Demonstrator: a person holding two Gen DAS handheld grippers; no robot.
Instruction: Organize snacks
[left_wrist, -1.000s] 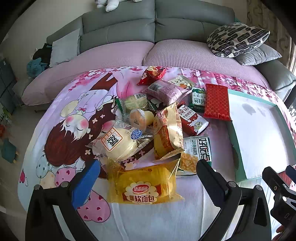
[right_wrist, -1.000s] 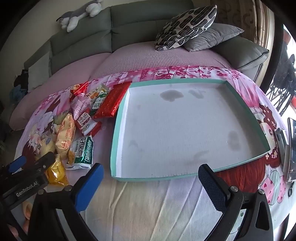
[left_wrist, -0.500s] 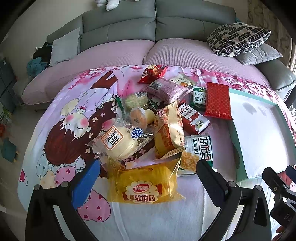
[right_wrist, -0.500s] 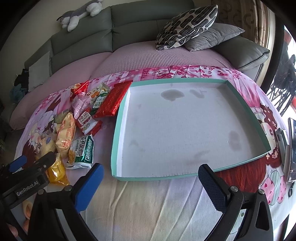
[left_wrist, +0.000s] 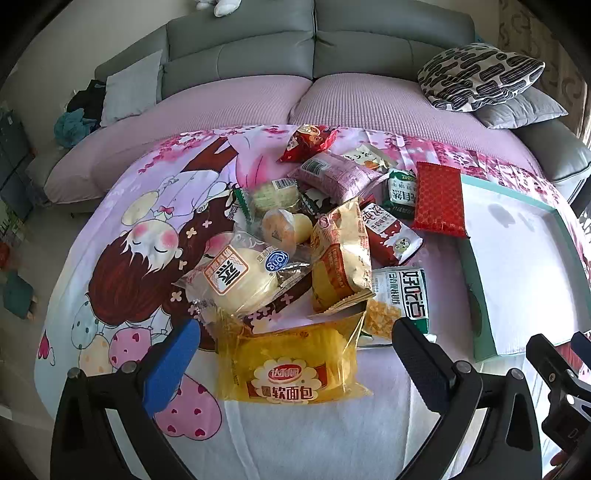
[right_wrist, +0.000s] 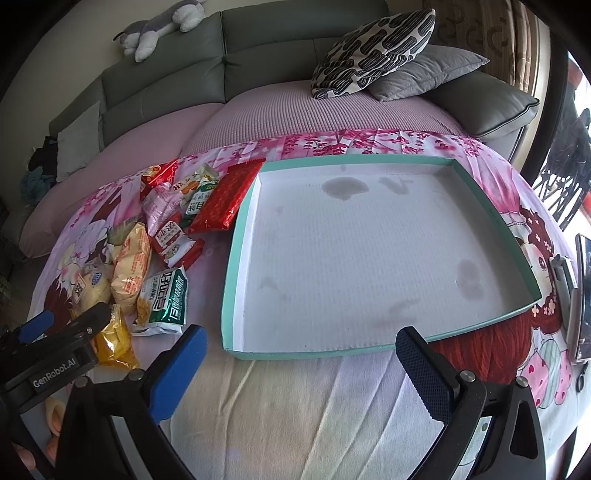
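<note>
Blue-padded fingers of the left gripper (left_wrist: 295, 350) are spread wide, with nothing held between them; the yellow bread packet (left_wrist: 291, 363) lies on the cloth in the gap, its near half between the two pads, and no contact is discernible. Just beyond the packet a clear-wrapped white bun (left_wrist: 236, 278) is seen ahead-left and an orange-and-cream snack bag (left_wrist: 341, 258) ahead-right, with a green-and-white pouch (left_wrist: 404, 295) just ahead of the right finger. Further ahead the pile continues: a dark red sachet (left_wrist: 388, 232), a pink packet (left_wrist: 336, 175), a flat red packet (left_wrist: 437, 199) and a small red bag (left_wrist: 308, 142) at the far end.

The right gripper (right_wrist: 301, 363) is likewise wide open and empty, held over bare cartoon-print cloth (right_wrist: 295, 424). Directly ahead of it sits the teal-rimmed tray (right_wrist: 229, 295), its white floor stained and holding no snacks.

Left wrist view only: labels and stacking of the pile are legible; the tray appears only as a slice at far right. Right wrist view only: the whole tray is visible, plus a flat dark device (right_wrist: 581, 295) at the right edge. The snacks are there seen as a strip left of the tray, with the left gripper's body entering at lower left, over the yellow packet
</note>
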